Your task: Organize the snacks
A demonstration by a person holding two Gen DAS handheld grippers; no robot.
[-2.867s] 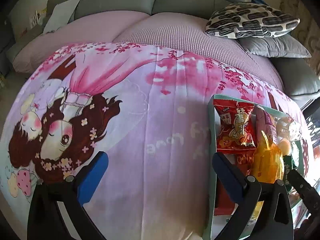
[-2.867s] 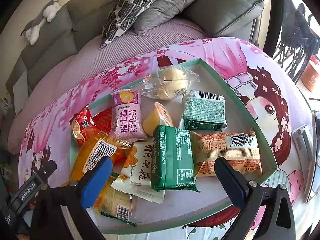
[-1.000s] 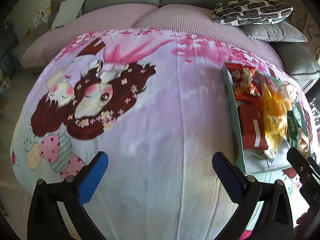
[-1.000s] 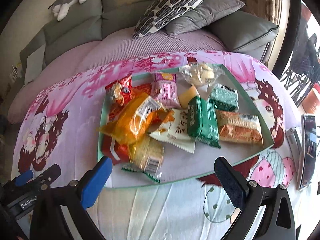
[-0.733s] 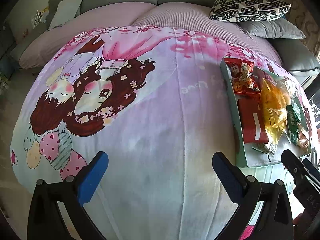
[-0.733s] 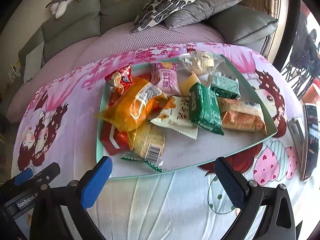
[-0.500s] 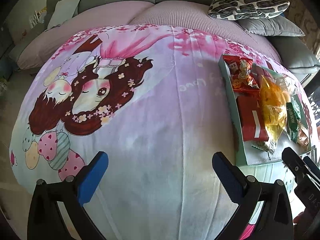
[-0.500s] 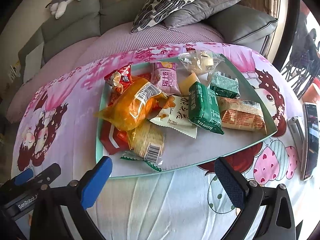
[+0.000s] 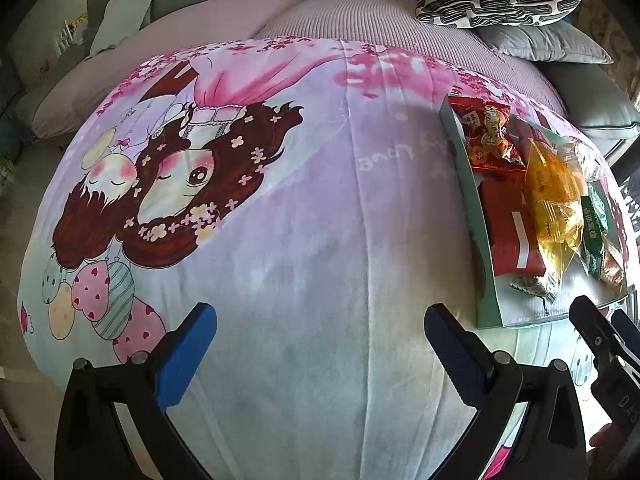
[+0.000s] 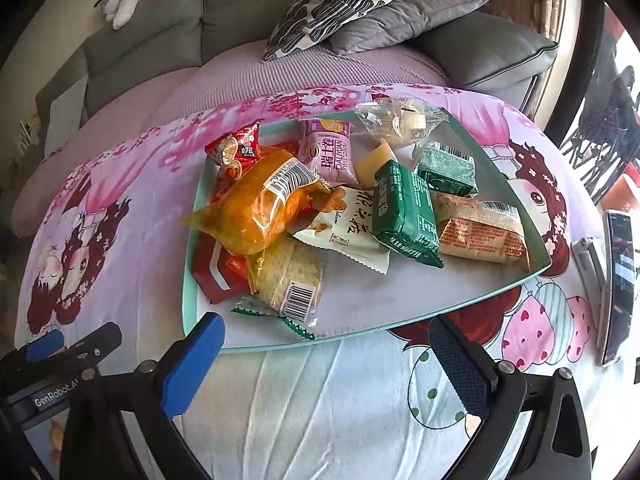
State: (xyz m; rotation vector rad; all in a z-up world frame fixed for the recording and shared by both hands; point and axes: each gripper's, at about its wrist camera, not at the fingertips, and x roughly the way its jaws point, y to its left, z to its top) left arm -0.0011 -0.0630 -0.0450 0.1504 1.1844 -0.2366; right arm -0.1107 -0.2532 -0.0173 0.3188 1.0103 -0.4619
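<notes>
Pink packet point(image 10: 331, 151) at the tray's point(image 10: 508, 194) twelve o'clock reads "DALIYUAN"; both grippers point(image 9: 320, 344) point(image 10: 326, 346) hover, fingers apart, empty

Daylight from the right lit both fisheye views.
Glare washed out the window edge; the orange packet point(image 10: 260, 210) glowed translucent; corners fell black, edges bowed strongly, and the blanket point(image 9: 312, 240) stayed dimmer, softly shadowed.

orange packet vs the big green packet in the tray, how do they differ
The orange packet is see-through, puffy and crumpled, lying over other snacks; the big green packet is opaque, flat and rectangular. The orange one sits left in the tray, the green one right of centre. Both are sealed.
</notes>
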